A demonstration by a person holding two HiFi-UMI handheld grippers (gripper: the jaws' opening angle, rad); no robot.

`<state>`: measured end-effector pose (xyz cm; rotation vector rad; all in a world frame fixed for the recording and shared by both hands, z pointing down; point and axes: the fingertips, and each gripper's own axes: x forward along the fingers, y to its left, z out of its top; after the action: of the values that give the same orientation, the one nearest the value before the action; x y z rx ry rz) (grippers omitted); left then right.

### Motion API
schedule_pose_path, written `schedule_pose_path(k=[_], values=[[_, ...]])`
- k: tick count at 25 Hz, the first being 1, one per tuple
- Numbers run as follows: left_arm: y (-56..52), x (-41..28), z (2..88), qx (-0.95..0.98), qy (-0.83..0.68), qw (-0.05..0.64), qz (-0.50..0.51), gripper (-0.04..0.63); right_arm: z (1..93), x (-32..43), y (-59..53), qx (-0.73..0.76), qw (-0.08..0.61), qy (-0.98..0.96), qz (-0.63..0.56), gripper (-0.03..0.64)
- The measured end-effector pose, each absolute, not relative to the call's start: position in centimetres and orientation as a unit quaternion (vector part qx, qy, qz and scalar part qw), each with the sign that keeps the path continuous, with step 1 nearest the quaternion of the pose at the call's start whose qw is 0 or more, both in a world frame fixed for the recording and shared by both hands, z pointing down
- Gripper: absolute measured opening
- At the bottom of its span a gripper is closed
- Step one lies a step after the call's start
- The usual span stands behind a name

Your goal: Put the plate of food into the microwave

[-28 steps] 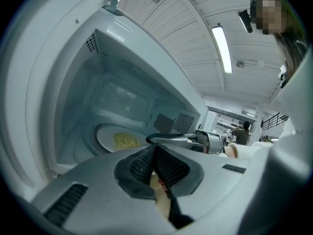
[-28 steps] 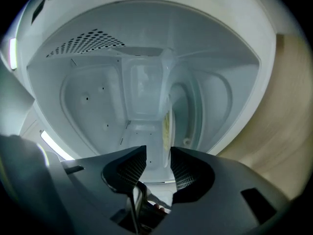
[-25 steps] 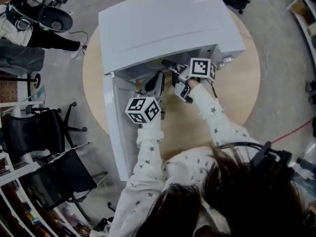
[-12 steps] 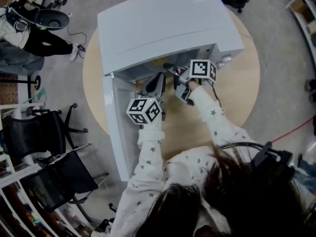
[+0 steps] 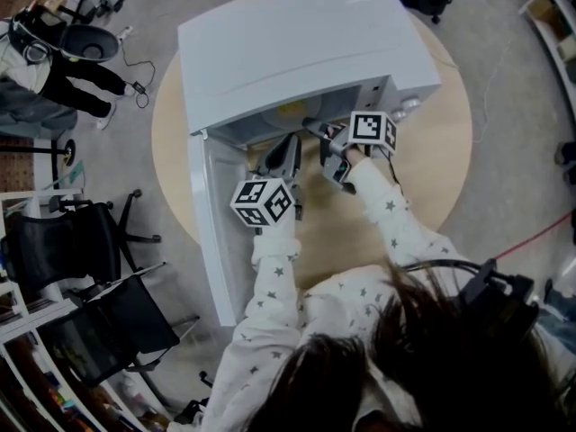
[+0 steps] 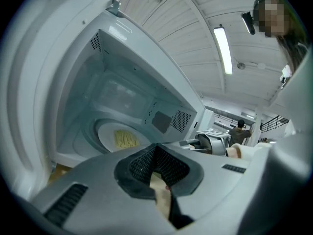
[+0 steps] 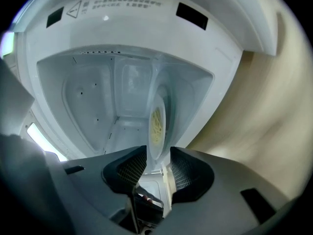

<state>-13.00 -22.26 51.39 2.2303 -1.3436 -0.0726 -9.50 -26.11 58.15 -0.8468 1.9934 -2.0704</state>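
Plate of yellow food sits inside microwave, door open.
Left gripper jaws pressed together, empty; plate lies flat at its 11 o'clock. Right gripper is nearer: jaws parted, plate rim edge-on dead ahead at 12 o'clock, running 12-to-6 into the gap, contact unclear. Looks placed; backing out toward 6 seems next.

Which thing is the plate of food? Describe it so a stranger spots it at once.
Start at the big white microwave on the round wooden table, its door standing open. Inside its cavity is the plate, round and white. It alone carries a pale yellow heap of noodles.
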Motion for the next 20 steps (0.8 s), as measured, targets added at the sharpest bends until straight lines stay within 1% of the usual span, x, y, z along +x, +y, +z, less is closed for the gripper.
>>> schedule_pose_path(k=[6, 11, 12, 13, 16, 20], values=[[-21.0, -12.5, 50.6, 0.826, -0.497, 0.263, -0.039, 0.002, 56.4, -9.0, -25.1, -0.26, 0.107, 0.666, -0.691, 0.138], [-19.8, -12.1, 48.8, 0.827, -0.5, 0.252, -0.056, 0.002, 53.1, -8.8, -23.9, -0.22, 0.144, 0.692, -0.673, 0.137], [-19.5, -12.1, 48.3, 0.827, -0.5, 0.248, -0.06, 0.002, 52.3, -8.6, -23.7, -0.216, 0.15, 0.7, -0.664, 0.112], [-19.1, -11.9, 47.8, 0.828, -0.501, 0.245, -0.065, 0.002, 51.7, -8.2, -23.3, -0.217, 0.154, 0.707, -0.655, 0.048], [-17.7, -11.6, 46.5, 0.831, -0.499, 0.234, -0.075, 0.002, 50.1, -7.6, -21.8, -0.207, 0.159, 0.727, -0.635, 0.018], [-15.8, -11.0, 44.5, 0.839, -0.493, 0.215, -0.08, 0.002, 48.3, -7.0, -19.8, -0.185, 0.174, 0.733, -0.631, 0.018]])
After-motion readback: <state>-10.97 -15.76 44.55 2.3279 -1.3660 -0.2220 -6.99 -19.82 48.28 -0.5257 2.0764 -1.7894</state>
